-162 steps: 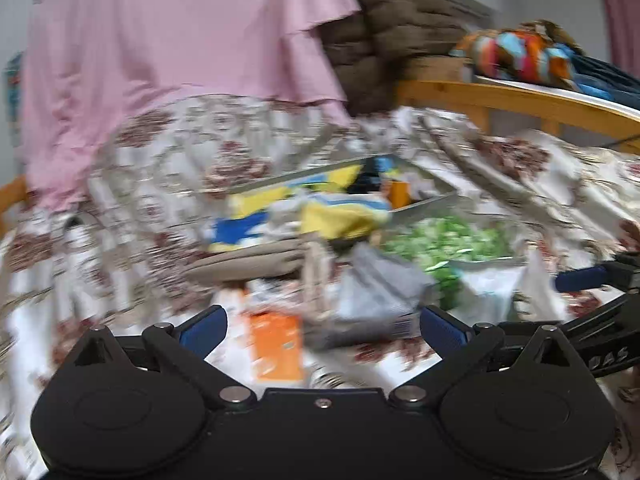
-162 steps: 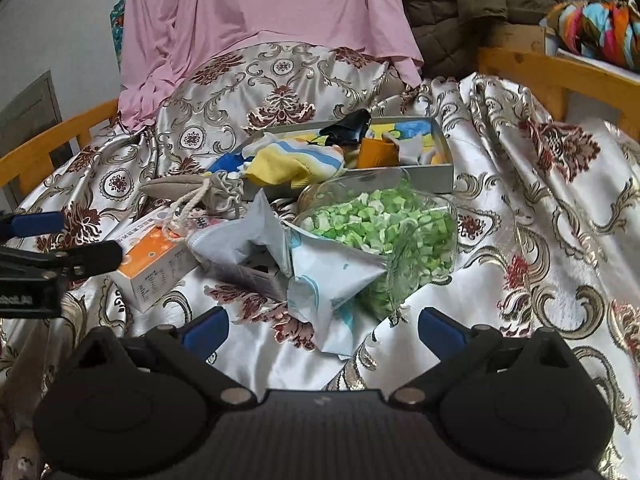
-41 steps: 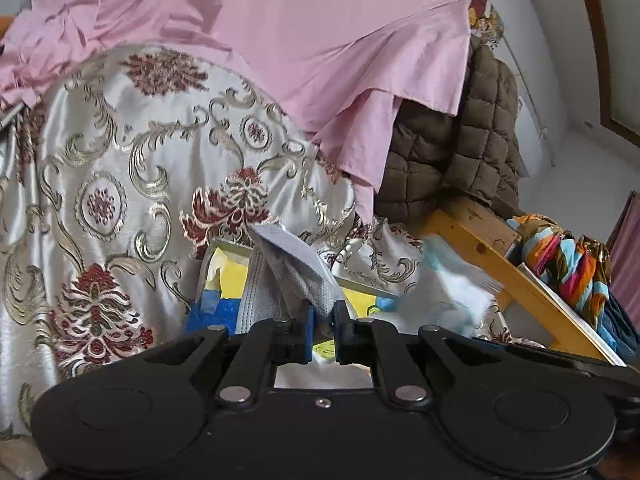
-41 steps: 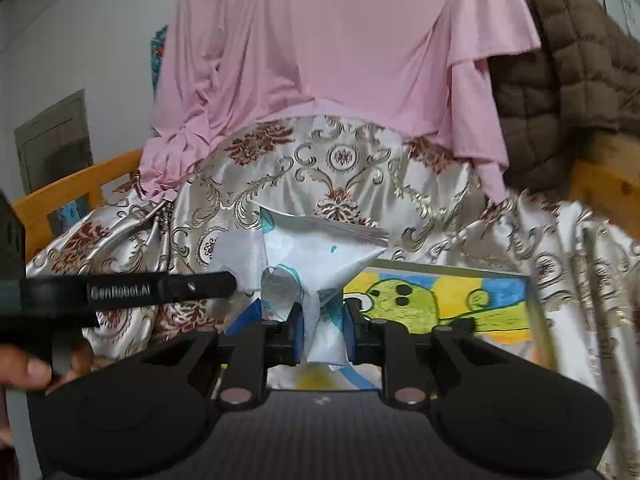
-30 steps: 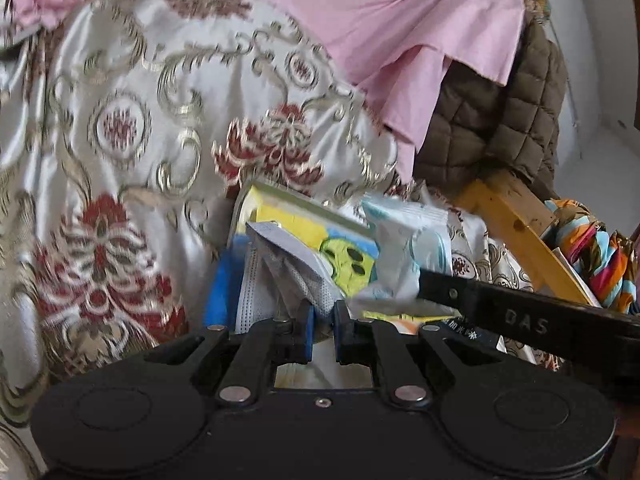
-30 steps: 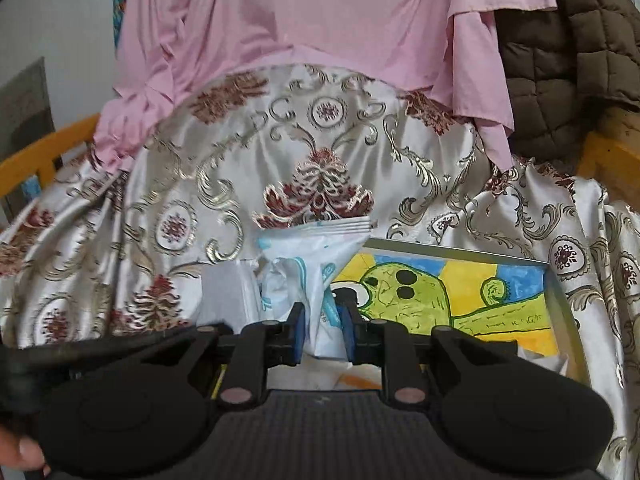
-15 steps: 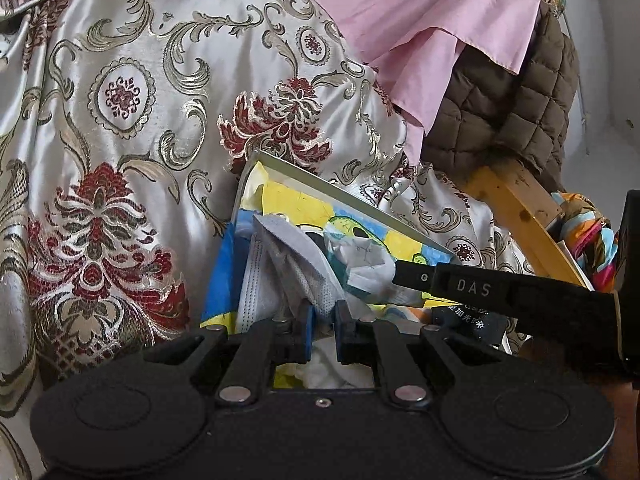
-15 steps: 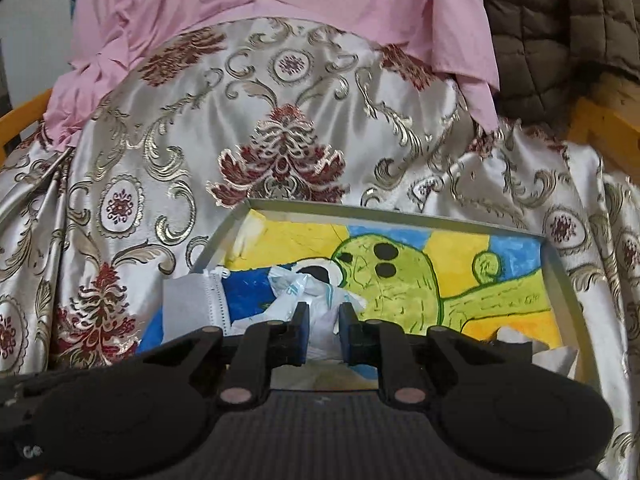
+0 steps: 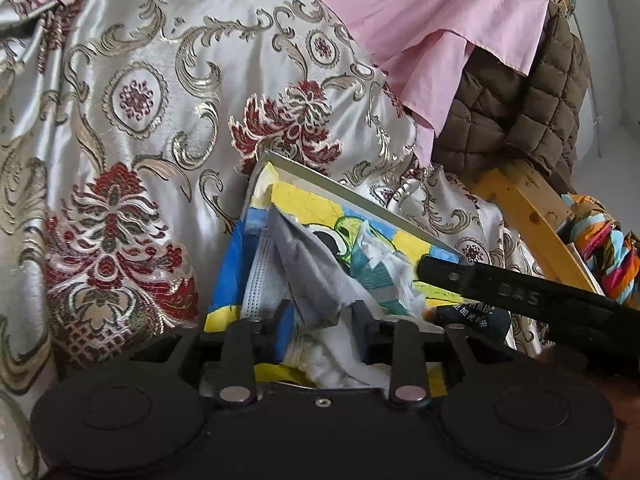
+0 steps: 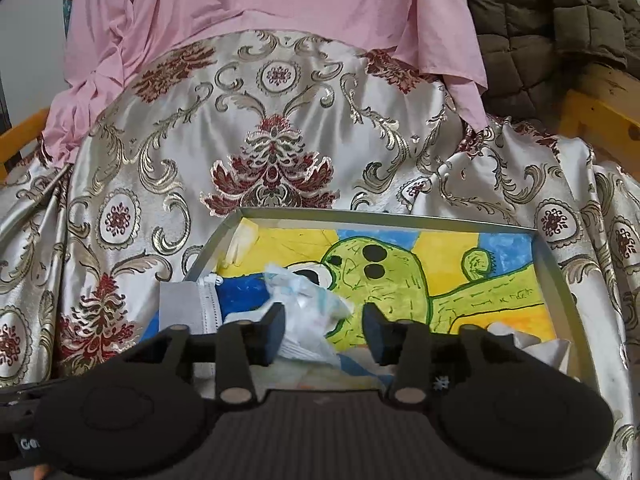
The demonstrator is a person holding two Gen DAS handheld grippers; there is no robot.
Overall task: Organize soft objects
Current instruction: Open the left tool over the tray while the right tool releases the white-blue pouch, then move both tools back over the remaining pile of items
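Both grippers, left [image 9: 320,316] and right [image 10: 323,332], have just been opening (jaws parted, gripping nothing) over the grey pleated face masks [image 9: 304,276] and crumpled white-and-teal wrapper [image 10: 308,312] at the near-left corner of the shallow grey cartoon-lined tray [image 10: 560,276], where a soft edge may snag a withdrawing pad.

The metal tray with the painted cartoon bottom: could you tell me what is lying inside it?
Inside the tray lie a grey face mask and a crumpled white-teal packet near its left end. The nearest part is hidden behind the grippers.
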